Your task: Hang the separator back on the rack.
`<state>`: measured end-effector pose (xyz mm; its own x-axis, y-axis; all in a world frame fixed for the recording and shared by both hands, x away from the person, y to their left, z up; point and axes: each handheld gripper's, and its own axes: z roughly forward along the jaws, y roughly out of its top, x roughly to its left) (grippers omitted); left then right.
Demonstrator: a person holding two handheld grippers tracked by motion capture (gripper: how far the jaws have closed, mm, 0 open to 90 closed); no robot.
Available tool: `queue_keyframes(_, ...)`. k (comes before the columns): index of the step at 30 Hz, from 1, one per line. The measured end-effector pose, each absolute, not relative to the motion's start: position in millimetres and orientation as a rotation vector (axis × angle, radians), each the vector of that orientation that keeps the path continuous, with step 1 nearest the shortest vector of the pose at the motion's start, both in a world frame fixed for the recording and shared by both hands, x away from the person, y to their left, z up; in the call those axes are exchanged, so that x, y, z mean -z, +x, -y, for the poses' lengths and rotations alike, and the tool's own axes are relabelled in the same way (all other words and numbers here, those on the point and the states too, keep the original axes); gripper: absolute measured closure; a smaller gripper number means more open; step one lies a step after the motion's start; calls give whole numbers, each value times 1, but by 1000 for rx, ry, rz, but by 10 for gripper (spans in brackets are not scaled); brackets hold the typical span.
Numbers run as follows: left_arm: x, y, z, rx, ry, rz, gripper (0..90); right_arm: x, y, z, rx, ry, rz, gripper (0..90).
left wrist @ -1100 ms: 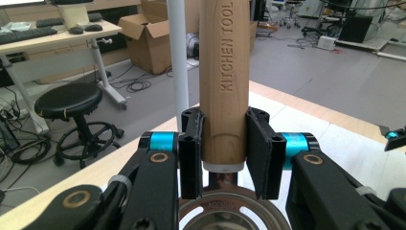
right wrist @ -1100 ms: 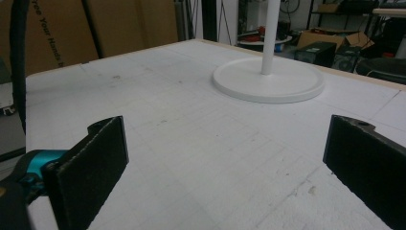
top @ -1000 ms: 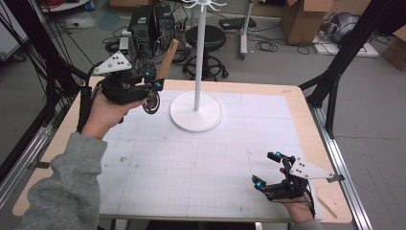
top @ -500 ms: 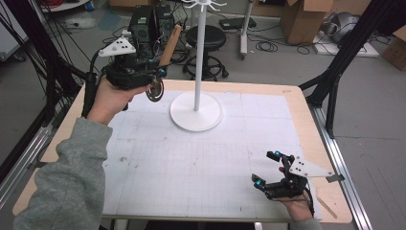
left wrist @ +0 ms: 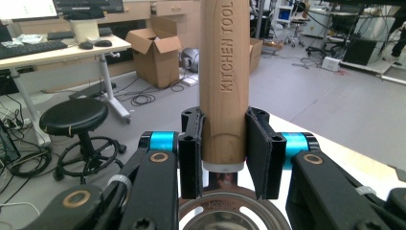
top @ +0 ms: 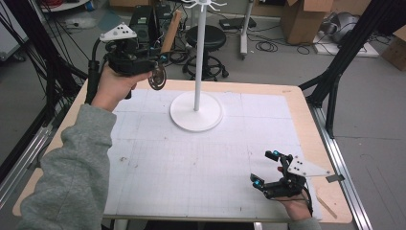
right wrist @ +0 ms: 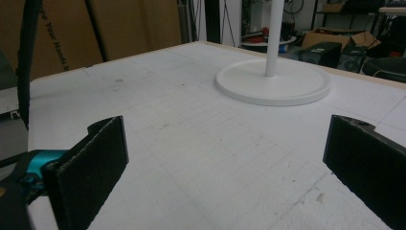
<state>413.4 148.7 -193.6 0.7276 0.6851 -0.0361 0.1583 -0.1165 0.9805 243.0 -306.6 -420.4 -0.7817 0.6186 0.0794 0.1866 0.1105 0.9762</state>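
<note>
A kitchen tool with a wooden handle (left wrist: 224, 72) marked "KITCHEN TOOL" and a round perforated metal head (top: 156, 78) is held in the air at the table's far left. My left gripper (top: 152, 60) is shut on the handle near the metal head (left wrist: 225, 213), the handle pointing up and away. To its right a white stand with a round base (top: 196, 111) and a tall pole (top: 199, 52) rises; hooks show at its top. The stand's base (right wrist: 273, 81) shows ahead of my right gripper (right wrist: 230, 167). My right gripper (top: 265, 168) rests open and empty at the near right of the table.
The white gridded mat (top: 191, 163) covers a wooden table (top: 306, 120). A thin wooden stick (top: 326, 205) lies at the near right edge. Black frame struts (top: 335, 72), a stool (top: 206, 36) and cardboard boxes (top: 306, 19) stand beyond the table.
My left gripper has risen and moved slightly right with the kitchen tool, nearer the stand's pole. My right gripper has stayed put.
</note>
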Motion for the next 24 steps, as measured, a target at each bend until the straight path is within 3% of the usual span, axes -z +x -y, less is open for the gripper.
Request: queue_keyframes(24, 181, 434, -132, -533, 1640, -710, 686, 422, 248, 306, -1731, 789, -2047, 7)
